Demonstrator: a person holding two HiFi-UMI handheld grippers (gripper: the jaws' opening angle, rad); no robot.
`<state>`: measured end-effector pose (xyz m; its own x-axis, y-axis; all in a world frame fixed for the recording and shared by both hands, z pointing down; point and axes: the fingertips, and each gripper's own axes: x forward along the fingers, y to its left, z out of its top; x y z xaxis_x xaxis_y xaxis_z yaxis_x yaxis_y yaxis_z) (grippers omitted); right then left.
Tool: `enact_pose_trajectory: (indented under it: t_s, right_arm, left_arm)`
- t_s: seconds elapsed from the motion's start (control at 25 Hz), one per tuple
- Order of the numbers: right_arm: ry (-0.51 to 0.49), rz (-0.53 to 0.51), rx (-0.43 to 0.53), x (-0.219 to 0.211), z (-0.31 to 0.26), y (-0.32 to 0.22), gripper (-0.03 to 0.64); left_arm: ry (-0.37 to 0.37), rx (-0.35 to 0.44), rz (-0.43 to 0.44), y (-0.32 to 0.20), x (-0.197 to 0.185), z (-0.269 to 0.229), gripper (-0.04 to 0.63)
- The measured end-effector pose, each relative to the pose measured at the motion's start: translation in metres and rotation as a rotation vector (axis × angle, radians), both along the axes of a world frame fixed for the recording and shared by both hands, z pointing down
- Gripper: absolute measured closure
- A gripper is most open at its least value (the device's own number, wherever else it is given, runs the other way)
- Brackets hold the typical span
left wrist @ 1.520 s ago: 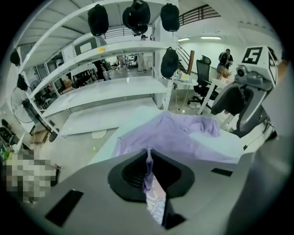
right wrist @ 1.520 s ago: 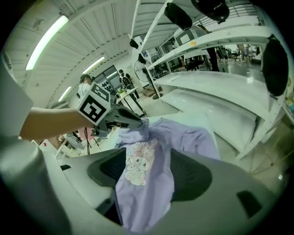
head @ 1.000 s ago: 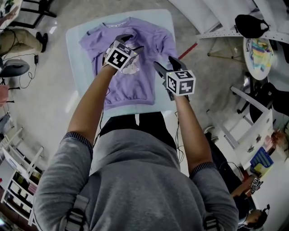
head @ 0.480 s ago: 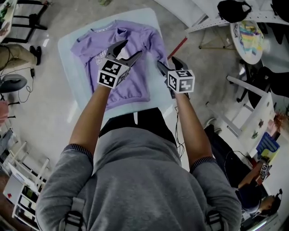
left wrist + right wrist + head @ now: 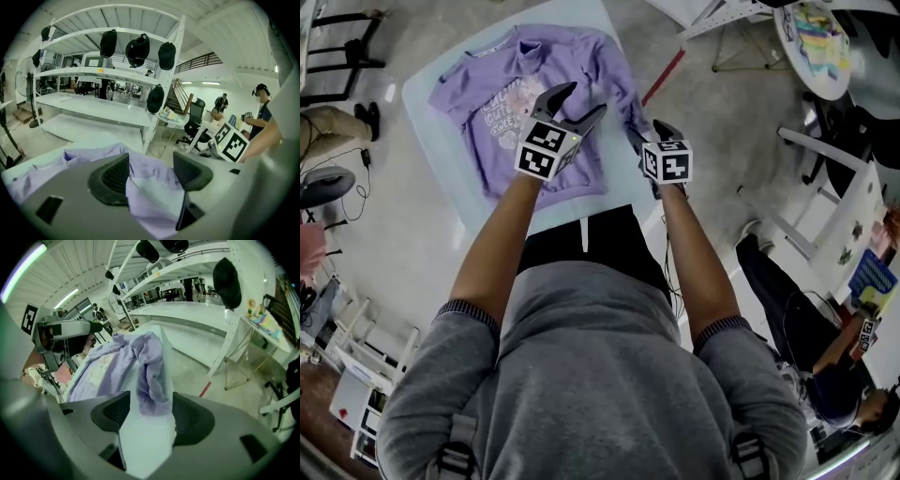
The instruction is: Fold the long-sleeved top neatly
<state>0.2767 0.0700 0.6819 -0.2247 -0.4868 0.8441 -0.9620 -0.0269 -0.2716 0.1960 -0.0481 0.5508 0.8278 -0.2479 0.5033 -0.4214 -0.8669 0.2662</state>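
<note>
I am hovering my left gripper point(image 5: 584, 99), jaws apart, over the purple long-sleeved top point(image 5: 511, 108) lying on the worktop point(image 5: 427, 112) at upper left, while my right gripper point(image 5: 645, 131), its jaws just narrowing but pinching nothing, is pointing at the sleeve cuff point(image 5: 151, 397).

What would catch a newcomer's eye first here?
A purple long-sleeved top lies spread on a pale table, upper left in the head view. Above it hover the left gripper and right gripper, both open. The right one's jaws have just been closing slightly, a sleeve beneath, nothing gripped.
</note>
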Motion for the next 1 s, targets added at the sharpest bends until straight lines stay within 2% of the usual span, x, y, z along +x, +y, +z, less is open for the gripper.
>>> enact_pose_trajectory:
  t_s: [0.2,0.4,0.52,0.64,0.72,0.88,1.0]
  right_arm:
    - [0.021,0.018,-0.030,0.003,0.029,0.007,0.357]
    - [0.033,0.053,-0.019,0.013,0.038,0.001,0.341]
    - [0.008,0.084,0.002,0.021,0.037,-0.003,0.332]
    - [-0.037,0.091,-0.028,0.023,0.048,0.003,0.339]
    - [-0.055,0.080,-0.035,0.021,0.053,0.006,0.385]
    - [-0.032,0.049,-0.015,0.018,0.047,0.004,0.539]
    - [-0.015,0.062,0.013,0.025,0.031,0.001,0.563]
  left_arm:
    - [-0.011,-0.023,0.015,0.012,0.009,0.013,0.276]
    - [-0.020,-0.030,0.026,0.018,0.010,0.019,0.276]
    - [-0.025,-0.039,0.029,0.019,0.011,0.022,0.276]
    - [-0.026,-0.047,0.026,0.019,0.012,0.026,0.276]
    - [-0.030,-0.049,0.022,0.019,0.011,0.028,0.276]
    - [-0.041,-0.046,0.021,0.019,0.010,0.030,0.276]
    - [-0.045,-0.040,0.021,0.016,0.010,0.029,0.276]
